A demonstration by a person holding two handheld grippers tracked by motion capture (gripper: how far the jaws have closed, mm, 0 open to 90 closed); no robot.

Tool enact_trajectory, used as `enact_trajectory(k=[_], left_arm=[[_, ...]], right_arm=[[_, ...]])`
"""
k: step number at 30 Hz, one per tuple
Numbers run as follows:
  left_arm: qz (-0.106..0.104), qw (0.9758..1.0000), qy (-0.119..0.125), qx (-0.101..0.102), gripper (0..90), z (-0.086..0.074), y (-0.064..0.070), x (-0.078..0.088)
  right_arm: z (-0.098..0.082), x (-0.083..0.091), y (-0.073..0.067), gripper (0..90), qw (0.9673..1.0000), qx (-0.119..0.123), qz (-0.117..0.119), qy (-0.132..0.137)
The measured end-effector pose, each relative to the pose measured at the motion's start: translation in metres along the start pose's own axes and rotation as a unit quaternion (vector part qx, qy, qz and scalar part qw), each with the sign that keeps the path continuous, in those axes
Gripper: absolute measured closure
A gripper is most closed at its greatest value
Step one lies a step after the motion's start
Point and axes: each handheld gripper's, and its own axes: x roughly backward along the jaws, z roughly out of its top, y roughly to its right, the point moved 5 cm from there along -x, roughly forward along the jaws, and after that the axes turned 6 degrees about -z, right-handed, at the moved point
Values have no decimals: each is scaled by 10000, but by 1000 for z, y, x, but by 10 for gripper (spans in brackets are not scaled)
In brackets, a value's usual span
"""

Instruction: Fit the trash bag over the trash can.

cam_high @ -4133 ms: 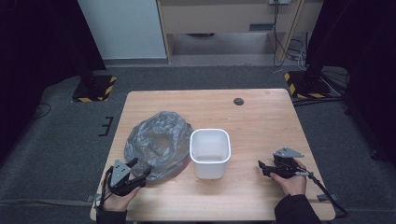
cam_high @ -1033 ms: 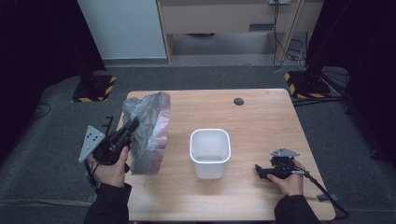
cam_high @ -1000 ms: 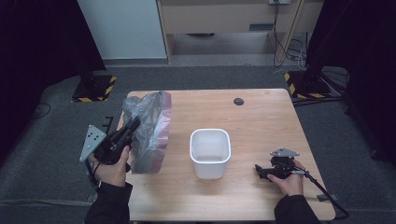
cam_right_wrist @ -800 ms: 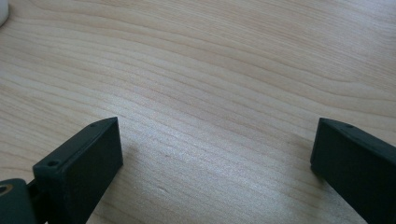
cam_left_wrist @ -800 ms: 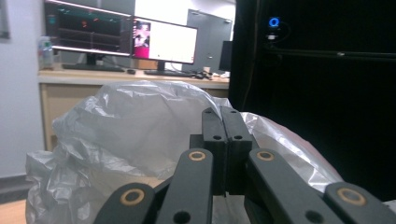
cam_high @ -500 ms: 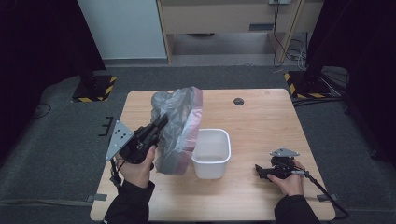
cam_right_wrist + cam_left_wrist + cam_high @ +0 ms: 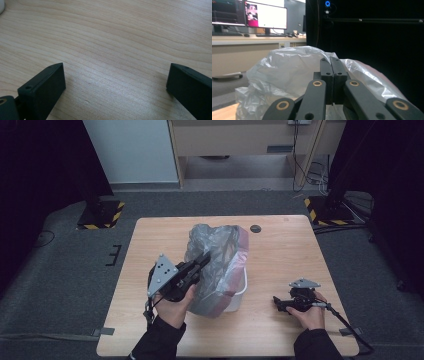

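Grey plastic bag (image 7: 216,265) is hanging pinched in the left claw (image 7: 202,261), draping directly over the white bin (image 7: 239,292), while the right claw (image 7: 278,304) is lying spread on the bench (image 7: 280,245).

A light wooden rectangular table (image 7: 280,245) carries a small round black disc (image 7: 256,228) near its far edge. On the grey carpet stand two black post bases with yellow-and-black hazard stripes (image 7: 102,214) (image 7: 327,212). A pale wooden desk (image 7: 249,40) holds two lit computer monitors (image 7: 265,15) and a keyboard (image 7: 270,35).
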Motion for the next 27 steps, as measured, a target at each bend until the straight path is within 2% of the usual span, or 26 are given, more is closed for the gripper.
enact_trajectory(k=[8,17,24,27], left_arm=[[-99,9989,-454,-91,893,-23,8,-22],[-209,9966,-784,-127,875,-42,19,-48],[-258,9951,-937,-157,832,-53,22,-59],[-362,9951,-912,-150,755,-55,23,-62]], right_arm=[[0,0,0,25,10000,-3,5,2],[0,0,0,9,10000,-20,-12,-20],[-1,0,0,6,10000,37,4,-20],[0,0,0,7,10000,29,1,-18]])
